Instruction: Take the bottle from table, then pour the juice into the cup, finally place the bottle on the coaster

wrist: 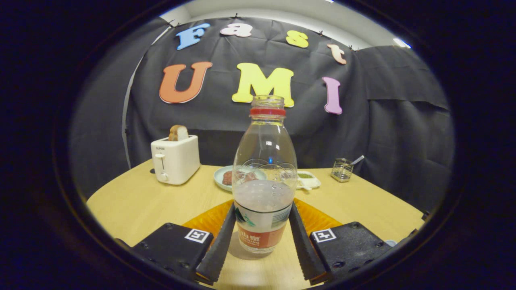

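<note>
A clear plastic bottle (264, 177) with a red neck ring, no cap and a red-and-white label stands upright between my fingers. Pale liquid fills roughly its lower third. My gripper (262, 207) is shut on the bottle, one finger pressing each side of its lower body. An orange coaster (205, 220) lies on the wooden table (133, 205) just behind the bottle, showing on both sides of the fingers. The bottle's base casts a shadow on the bare wood near me; I cannot tell whether it rests there or hangs just above. A small glass cup (342, 170) with a spoon in it stands far right.
A white toaster (175, 160) holding a slice of bread sits at the back left. Behind the bottle are a pale green plate (222, 176) with brown food and a small white dish (309, 179). The black cloth wall closes the table's far side.
</note>
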Demonstrator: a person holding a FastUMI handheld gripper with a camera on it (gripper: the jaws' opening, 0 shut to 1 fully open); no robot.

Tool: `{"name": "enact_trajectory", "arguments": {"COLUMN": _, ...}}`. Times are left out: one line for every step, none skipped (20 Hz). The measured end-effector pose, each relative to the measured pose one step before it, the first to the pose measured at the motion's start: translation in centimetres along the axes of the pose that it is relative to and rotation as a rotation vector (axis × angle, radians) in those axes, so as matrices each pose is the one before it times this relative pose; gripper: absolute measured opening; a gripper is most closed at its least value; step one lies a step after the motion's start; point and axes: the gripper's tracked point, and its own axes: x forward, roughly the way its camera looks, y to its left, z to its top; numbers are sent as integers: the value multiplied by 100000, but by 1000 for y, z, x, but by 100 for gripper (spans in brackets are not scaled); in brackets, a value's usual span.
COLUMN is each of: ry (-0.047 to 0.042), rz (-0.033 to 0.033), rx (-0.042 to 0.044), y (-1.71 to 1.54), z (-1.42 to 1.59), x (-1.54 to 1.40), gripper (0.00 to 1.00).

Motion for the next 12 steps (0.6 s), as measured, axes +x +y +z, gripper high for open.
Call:
{"name": "enact_trajectory", "arguments": {"ry": 1107, "rz": 850, "rx": 142, "y": 280, "z": -705, "x": 635, "gripper": 78}}
{"name": "enact_trajectory", "arguments": {"ry": 1003, "rz": 135, "rx": -245, "y": 80, "z": -629, "x": 445, "gripper": 78}}
{"name": "enact_trajectory", "arguments": {"ry": 607, "rz": -416, "rx": -100, "y": 89, "z": -432, "x": 415, "gripper": 79}}
{"name": "enact_trajectory", "arguments": {"ry": 169, "rz": 890, "rx": 56, "y": 296, "z": -283, "x": 262, "gripper": 79}}
{"name": "enact_trajectory", "arguments": {"ry": 179, "rz": 1036, "rx": 50, "y": 381, "z": -118, "x": 254, "gripper": 79}}
{"name": "enact_trajectory", "arguments": {"ry": -854, "rz": 15, "rx": -568, "y": 34, "z": -58, "x": 90, "gripper": 80}}
{"name": "enact_trajectory", "arguments": {"ry": 144, "rz": -125, "rx": -498, "y": -120, "z": 56, "x": 61, "gripper": 80}}
{"name": "enact_trajectory", "arguments": {"ry": 119, "rz": -265, "rx": -291, "y": 60, "z": -30, "x": -103, "gripper": 81}}
{"name": "enact_trajectory", "arguments": {"ry": 93, "rz": -598, "rx": -197, "y": -89, "z": 51, "x": -30, "gripper": 82}}
{"name": "enact_trajectory", "arguments": {"ry": 153, "rz": -84, "rx": -149, "y": -11, "z": -132, "x": -33, "gripper": 83}}
{"name": "enact_trajectory", "arguments": {"ry": 71, "rz": 245, "rx": -57, "y": 63, "z": 61, "x": -98, "gripper": 84}}
{"name": "enact_trajectory", "arguments": {"ry": -127, "rz": 378, "rx": 108, "y": 124, "z": 154, "x": -92, "gripper": 84}}
